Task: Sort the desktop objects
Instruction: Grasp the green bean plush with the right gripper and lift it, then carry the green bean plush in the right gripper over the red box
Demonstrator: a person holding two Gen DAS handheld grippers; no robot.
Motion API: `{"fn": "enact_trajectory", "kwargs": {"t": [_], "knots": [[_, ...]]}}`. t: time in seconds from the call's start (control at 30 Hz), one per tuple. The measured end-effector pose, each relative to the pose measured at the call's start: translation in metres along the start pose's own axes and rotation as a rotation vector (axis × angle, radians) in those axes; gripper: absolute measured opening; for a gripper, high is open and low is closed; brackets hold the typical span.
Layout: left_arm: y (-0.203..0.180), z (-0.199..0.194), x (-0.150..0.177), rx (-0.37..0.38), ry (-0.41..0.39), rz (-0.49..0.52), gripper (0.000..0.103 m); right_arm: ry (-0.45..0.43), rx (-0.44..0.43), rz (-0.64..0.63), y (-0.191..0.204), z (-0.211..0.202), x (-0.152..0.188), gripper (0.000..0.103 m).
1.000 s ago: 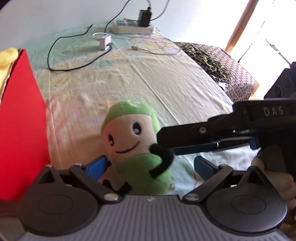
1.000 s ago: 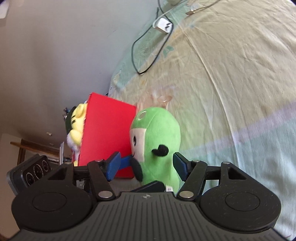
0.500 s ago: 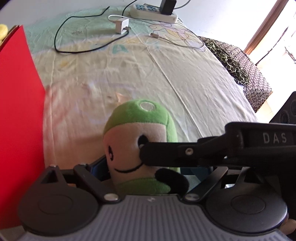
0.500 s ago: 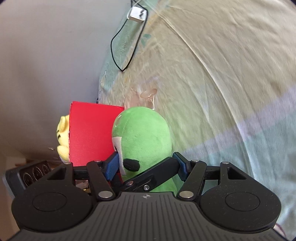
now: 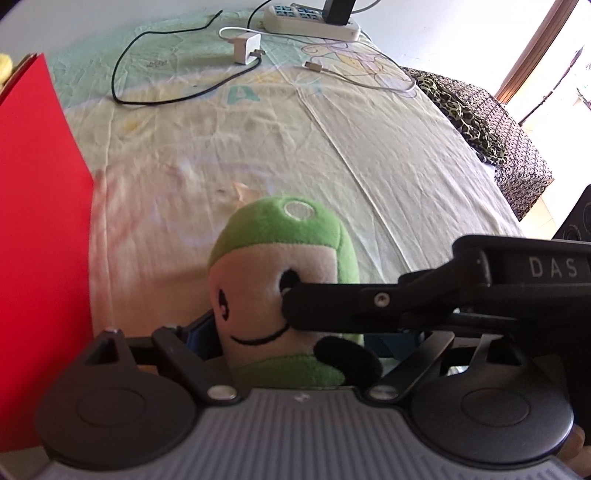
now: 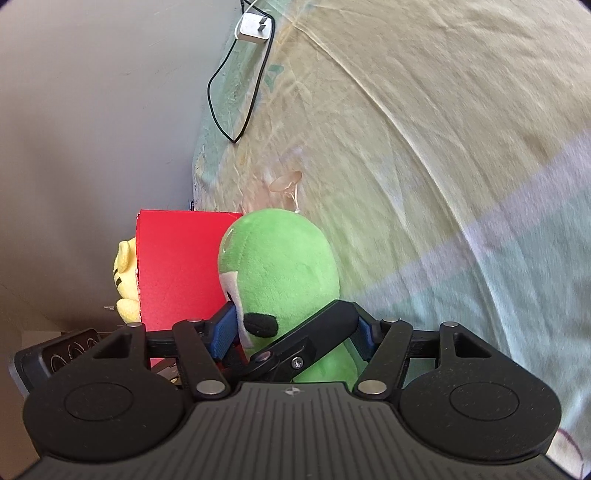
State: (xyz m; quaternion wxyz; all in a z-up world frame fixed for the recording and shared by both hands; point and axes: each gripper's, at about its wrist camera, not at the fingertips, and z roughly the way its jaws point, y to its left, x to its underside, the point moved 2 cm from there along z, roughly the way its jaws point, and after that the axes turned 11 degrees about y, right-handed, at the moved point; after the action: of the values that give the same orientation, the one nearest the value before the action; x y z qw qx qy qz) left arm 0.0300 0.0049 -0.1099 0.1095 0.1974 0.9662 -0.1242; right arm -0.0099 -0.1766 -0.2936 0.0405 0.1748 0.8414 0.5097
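A green plush toy (image 5: 284,258) with a cream face stands upright on the pale sheet (image 5: 258,140), right beside a red box (image 5: 37,221). My left gripper (image 5: 295,339) is open, its wide-set fingers on either side of the toy's body. One black finger (image 5: 369,306) of my right gripper crosses the toy's face from the right. In the right wrist view, my right gripper (image 6: 295,328) is shut on the green plush toy (image 6: 280,266), a blue pad pressing each side. A left-gripper finger (image 6: 314,332) crosses in front there. The red box (image 6: 177,266) stands just behind.
A yellow plush (image 6: 127,273) pokes out behind the red box. At the far end of the sheet lie a power strip (image 5: 310,22), a white charger (image 5: 245,48), a black cable (image 5: 122,74) and a white cable (image 5: 369,74). A patterned stool (image 5: 480,122) stands right.
Both grippers have pushed further in around the plush, which now fills more of each view. The right gripper's finger has slid from the toy's arm up across its face.
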Motion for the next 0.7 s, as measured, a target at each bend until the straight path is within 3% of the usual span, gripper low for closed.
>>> {"fn": "enact_trajectory", "kwargs": {"t": [0.7], "knots": [[-0.013, -0.024, 0.026, 0.018, -0.044, 0.052, 0.085, -0.034, -0.016, -0.019, 0.006, -0.016, 0.031, 0.058]]}}
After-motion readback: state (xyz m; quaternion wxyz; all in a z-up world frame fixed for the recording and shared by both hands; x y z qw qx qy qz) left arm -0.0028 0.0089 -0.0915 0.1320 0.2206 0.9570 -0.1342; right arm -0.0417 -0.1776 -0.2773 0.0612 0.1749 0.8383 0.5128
